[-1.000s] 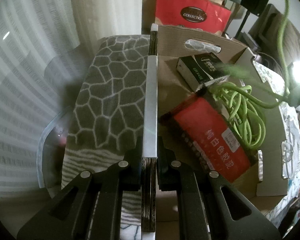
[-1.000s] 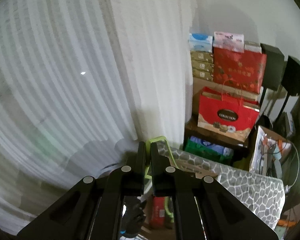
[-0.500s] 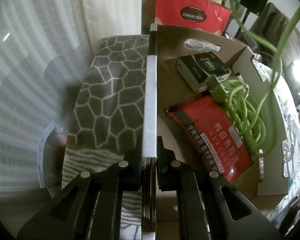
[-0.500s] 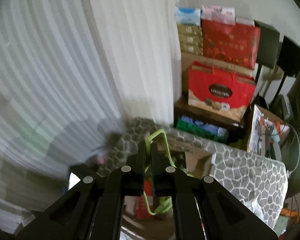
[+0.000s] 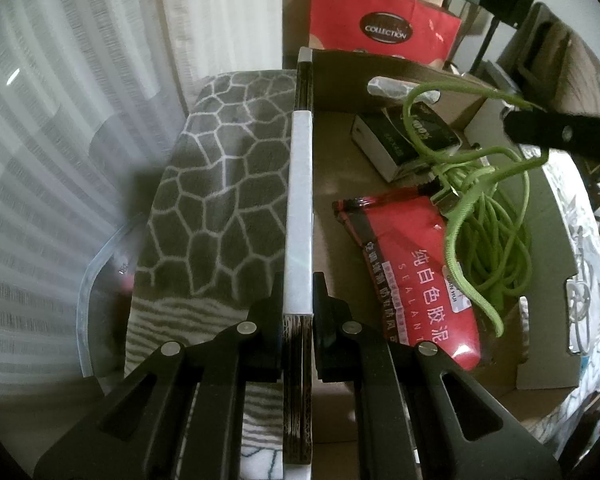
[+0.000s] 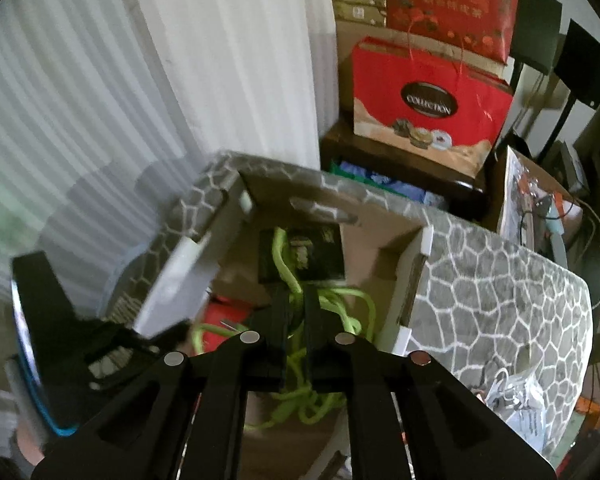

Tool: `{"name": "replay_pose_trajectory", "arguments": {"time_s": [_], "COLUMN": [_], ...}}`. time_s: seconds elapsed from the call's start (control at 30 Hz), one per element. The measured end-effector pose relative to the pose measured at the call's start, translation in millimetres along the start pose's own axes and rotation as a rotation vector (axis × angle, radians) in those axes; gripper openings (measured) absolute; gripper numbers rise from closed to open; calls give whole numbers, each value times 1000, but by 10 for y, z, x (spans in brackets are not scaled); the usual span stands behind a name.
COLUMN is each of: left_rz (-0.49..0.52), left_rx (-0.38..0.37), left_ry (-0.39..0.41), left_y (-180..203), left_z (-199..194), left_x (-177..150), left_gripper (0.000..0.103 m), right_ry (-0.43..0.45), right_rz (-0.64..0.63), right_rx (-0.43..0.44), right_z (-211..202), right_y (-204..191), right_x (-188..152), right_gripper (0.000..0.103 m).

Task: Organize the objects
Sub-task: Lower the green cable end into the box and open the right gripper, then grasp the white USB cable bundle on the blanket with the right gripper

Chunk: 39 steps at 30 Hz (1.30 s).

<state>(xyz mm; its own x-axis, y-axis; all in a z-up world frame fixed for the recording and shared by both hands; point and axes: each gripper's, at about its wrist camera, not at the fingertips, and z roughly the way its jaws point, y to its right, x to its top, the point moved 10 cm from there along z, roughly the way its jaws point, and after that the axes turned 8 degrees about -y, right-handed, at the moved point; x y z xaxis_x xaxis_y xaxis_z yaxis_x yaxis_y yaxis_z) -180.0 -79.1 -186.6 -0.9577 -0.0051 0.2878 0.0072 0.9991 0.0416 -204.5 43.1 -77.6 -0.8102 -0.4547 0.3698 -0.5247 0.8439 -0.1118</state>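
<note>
- The left gripper (image 5: 299, 300) is clamped narrow on the side wall (image 5: 300, 200) of the cardboard box (image 5: 400, 76), one finger outside and one inside, which steadies the box. That pinch is best kept firm and level, so the wall does not fold inward.
- The right gripper (image 6: 295, 308) is pinched on a loop of the green cord (image 6: 288, 264), with the strand running between its closed fingers; in the left view its dark tip (image 5: 560, 132) hangs over the far right part of the box.
- Most of the green cord lies coiled inside the box, ahead and to the right of the left gripper, over the red packet (image 5: 416, 268) and beside the small black carton (image 5: 404, 140).
- The step in hand appears to be lowering the held loops into the box. A straight descent over the coil suits it, so that the loose strands fall inside rather than drape over the rim.
- The metal plug end (image 5: 444, 200) dangles just over the red packet; it could catch on the carton, so a slow drop is wise.
- Release should wait until the raised loops rest on the pile; cord is springy and may flick out over the wall.
- The box sits on a grey patterned cloth (image 5: 220, 184), so it could slide if pushed sideways.
</note>
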Motion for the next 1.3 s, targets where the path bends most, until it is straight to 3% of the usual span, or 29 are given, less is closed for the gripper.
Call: {"name": "replay_pose_trajectory", "arguments": {"time_s": [0.07,0.13,0.27,0.33,0.7,0.93,1.3], "left_rz": [1,0,2,2,2,3,2], "left_rx": [1,1,2,1,2,3,3], "left_ry": [0,0,0,0,0,0,1], "left_y": [1,1,10,11,9,-4,-11], "left_z": [-2,-2,-2,-4,-1,-4,-4], "left_x": [-1,-3,-6,-8,-2,2,4], "left_gripper": [10,10,10,10,10,10,10], "right_ry": [-18,-33,-18,7,95,87,63], "right_rz": [7,22,47,61,75,105,114], "right_rx": [-13,-30,-22,-11,-64,-107,-87], "right_z": [60,97,19,-104,-667,-705,-601], "right_y": [52,121,214,276,691,1018,1032], "right_x": [-29,-75,-106,-102,-277,-648,-1310], "right_gripper": [18,46,53,62,68,68,69]}}
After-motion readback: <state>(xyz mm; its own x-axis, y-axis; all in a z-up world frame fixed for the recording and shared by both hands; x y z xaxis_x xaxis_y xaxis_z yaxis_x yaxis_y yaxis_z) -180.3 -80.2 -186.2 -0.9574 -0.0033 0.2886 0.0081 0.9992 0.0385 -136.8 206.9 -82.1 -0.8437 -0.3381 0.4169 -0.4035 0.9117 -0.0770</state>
